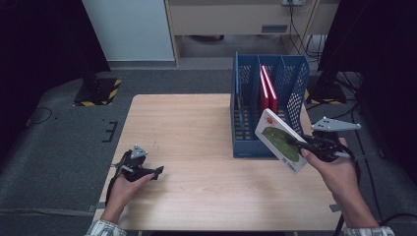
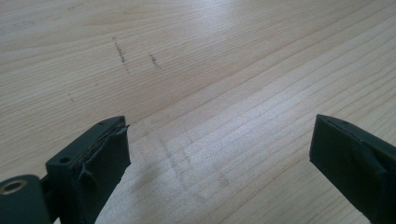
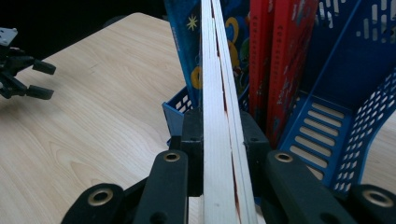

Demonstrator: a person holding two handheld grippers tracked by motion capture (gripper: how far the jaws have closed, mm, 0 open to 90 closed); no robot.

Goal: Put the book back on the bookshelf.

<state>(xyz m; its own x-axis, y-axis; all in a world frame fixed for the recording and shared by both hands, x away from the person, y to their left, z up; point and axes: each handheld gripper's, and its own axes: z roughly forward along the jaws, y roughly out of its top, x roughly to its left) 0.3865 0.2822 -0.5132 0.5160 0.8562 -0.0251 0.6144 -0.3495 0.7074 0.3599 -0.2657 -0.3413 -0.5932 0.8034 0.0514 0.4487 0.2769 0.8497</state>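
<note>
A thin picture book (image 1: 280, 140) with a white cover and a green picture hangs tilted above the table, just in front of the blue file rack's (image 1: 246, 147) right front corner. My right gripper (image 1: 301, 144) is shut on its lower edge. In the right gripper view the book (image 3: 217, 70) shows edge-on, pinched between both black jaws of that gripper (image 3: 219, 135). Red books (image 1: 268, 88) stand upright in the rack. My left gripper (image 1: 156, 172) rests low at the table's left, open, its jaws (image 2: 219, 144) wide apart over bare wood.
The rack (image 3: 345, 116) has perforated walls and slotted floors; a blue book with stars (image 3: 187, 46) stands left of the red books (image 3: 275, 60). The wooden table (image 1: 196, 132) stretches between the two hands. Dark floor and stand bases surround it.
</note>
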